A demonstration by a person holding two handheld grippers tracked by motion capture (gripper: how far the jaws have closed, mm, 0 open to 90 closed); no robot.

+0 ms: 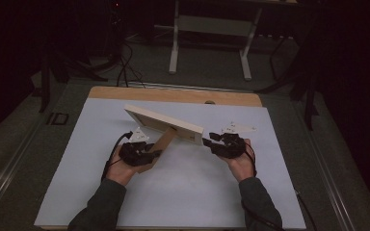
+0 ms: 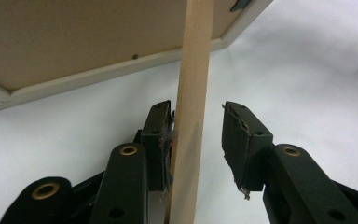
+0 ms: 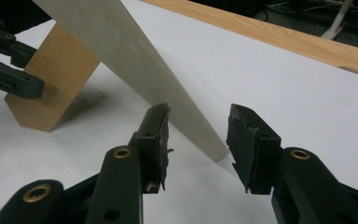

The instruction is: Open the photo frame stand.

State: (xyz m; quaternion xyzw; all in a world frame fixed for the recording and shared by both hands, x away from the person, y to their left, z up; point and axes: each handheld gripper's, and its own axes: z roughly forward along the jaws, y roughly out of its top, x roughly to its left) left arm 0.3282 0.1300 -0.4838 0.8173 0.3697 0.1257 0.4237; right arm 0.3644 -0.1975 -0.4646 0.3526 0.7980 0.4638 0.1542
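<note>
The pale wooden picture frame (image 1: 166,124) stands propped on the white counter (image 1: 183,192), tilted, its brown fibreboard easel leg (image 1: 160,147) swung out behind and resting on the surface. So the stand looks deployed, and the frame seems to bear its own weight already. The left gripper (image 1: 158,153) has its jaws either side of that leg: in the left gripper view one pad touches the board's edge, the other stands clear, so the jaws are open rather than clamped. The right gripper (image 1: 207,141) sits at the frame's right end, jaws parted around the corner (no pad pressing on it that I can see). What's left, I judge: draw both grippers away and see whether it stays standing.
</note>
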